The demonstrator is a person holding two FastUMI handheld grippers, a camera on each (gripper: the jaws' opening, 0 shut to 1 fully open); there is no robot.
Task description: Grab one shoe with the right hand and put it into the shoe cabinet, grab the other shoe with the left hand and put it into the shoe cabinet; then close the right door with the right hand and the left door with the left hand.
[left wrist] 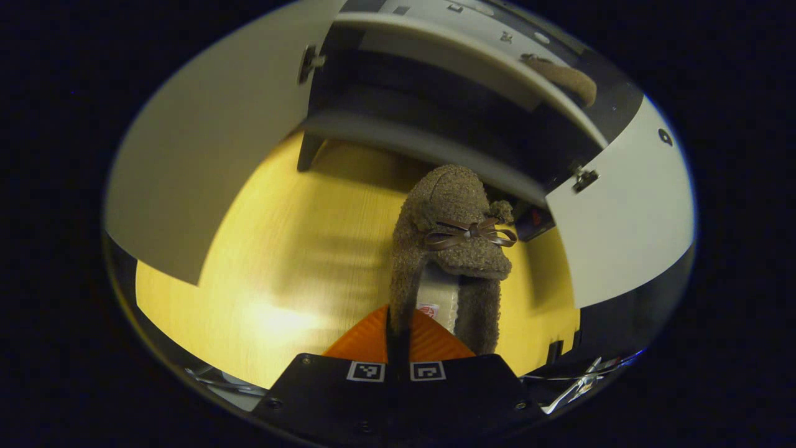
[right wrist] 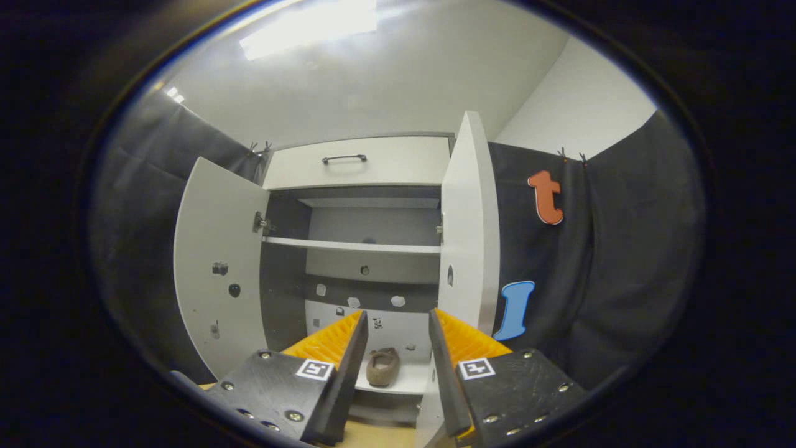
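Note:
My left gripper [left wrist: 397, 326] is shut on the rim of a brown fuzzy shoe [left wrist: 457, 249] with a small bow, which hangs toe-up over the floor in front of the shoe cabinet [left wrist: 404, 142]. The cabinet's left door [left wrist: 205, 155] and right door [left wrist: 622, 211] both stand open. A second brown shoe [left wrist: 563, 78] lies on a shelf inside. In the right gripper view, my right gripper [right wrist: 397, 314] is open with nothing between its fingers, facing the open cabinet [right wrist: 354, 244] from farther back. The brown shoe [right wrist: 382, 367] rests on the bottom shelf, seen between the fingers.
Yellow wooden floor [left wrist: 280, 261] lies in front of the cabinet. A drawer with a dark handle [right wrist: 344, 158] tops the cabinet. The left door [right wrist: 217, 267] and right door [right wrist: 469, 236] swing outward. Black cloth walls [right wrist: 597, 280] flank the cabinet.

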